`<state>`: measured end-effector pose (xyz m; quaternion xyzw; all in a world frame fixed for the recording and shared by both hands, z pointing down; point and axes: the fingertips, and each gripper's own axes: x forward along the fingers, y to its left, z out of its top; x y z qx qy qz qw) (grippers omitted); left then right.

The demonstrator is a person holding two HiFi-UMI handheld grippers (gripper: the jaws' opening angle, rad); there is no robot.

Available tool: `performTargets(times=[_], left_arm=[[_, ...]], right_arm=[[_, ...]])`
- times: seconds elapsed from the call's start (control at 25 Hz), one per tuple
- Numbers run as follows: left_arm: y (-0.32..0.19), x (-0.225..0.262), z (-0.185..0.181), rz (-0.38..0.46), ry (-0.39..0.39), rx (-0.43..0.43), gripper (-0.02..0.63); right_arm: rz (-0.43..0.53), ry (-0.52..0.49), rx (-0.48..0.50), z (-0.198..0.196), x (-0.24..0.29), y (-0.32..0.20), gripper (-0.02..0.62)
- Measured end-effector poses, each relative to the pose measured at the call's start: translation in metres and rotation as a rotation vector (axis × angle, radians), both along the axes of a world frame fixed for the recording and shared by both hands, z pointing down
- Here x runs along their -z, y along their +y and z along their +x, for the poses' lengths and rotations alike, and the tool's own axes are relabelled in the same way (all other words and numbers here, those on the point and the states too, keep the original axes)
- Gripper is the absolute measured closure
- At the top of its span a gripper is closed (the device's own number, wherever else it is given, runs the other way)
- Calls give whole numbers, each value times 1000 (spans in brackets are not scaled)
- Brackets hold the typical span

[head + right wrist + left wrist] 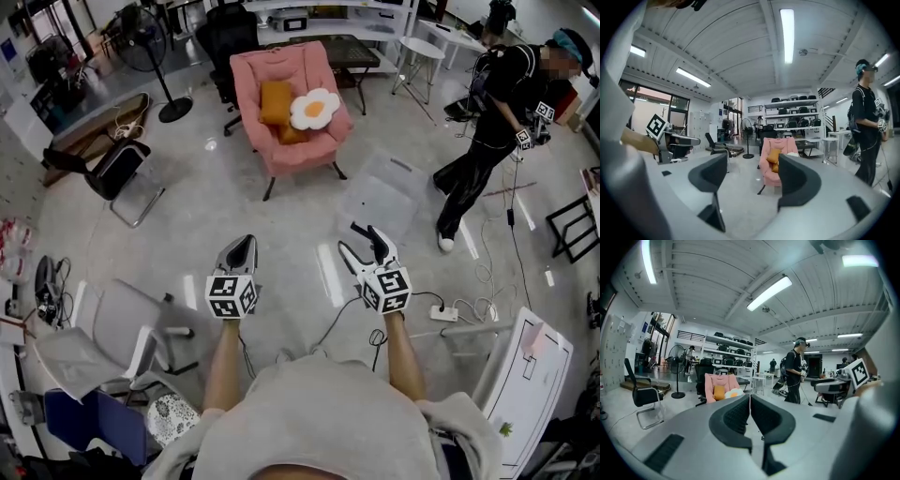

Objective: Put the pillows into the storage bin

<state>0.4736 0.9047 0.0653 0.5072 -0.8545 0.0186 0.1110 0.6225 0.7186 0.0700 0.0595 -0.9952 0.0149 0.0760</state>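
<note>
Pillows [314,109] on pink armchair [255,71] (left gripper [245,246] closed, right gripper [366,232] agape)

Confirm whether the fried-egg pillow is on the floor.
No, the fried-egg pillow lies on the pink armchair, against the orange pillow.

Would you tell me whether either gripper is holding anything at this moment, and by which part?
Nothing is held. The left gripper has its jaws shut on nothing; the right gripper has its jaws apart and empty.

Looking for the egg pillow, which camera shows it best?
Head view: the egg pillow lies unobstructed on the pink armchair. Left gripper view shows it small; in the right gripper view a jaw mostly hides it.
</note>
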Motion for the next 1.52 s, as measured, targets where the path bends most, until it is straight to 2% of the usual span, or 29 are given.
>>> performTargets(times=[0.4, 0.72, 1.0, 1.32, 1.52], left_arm=[[-43, -17, 4, -38, -4, 13, 591], [-72, -34, -46, -46, 24, 27, 591], [-124, -54, -136, -27, 57, -8, 591], [-189, -34, -281, 6, 64, -61, 591], [-209, -33, -352, 17, 82, -74, 591]], right_arm=[[-9, 25, 30, -8, -24, -41, 272], [-13, 57, 40, -58, -41, -71, 288], [10, 85, 18, -142, -50, -112, 295], [14, 109, -22, -280, -32, -169, 296], [26, 123, -36, -350, -28, -187, 299]])
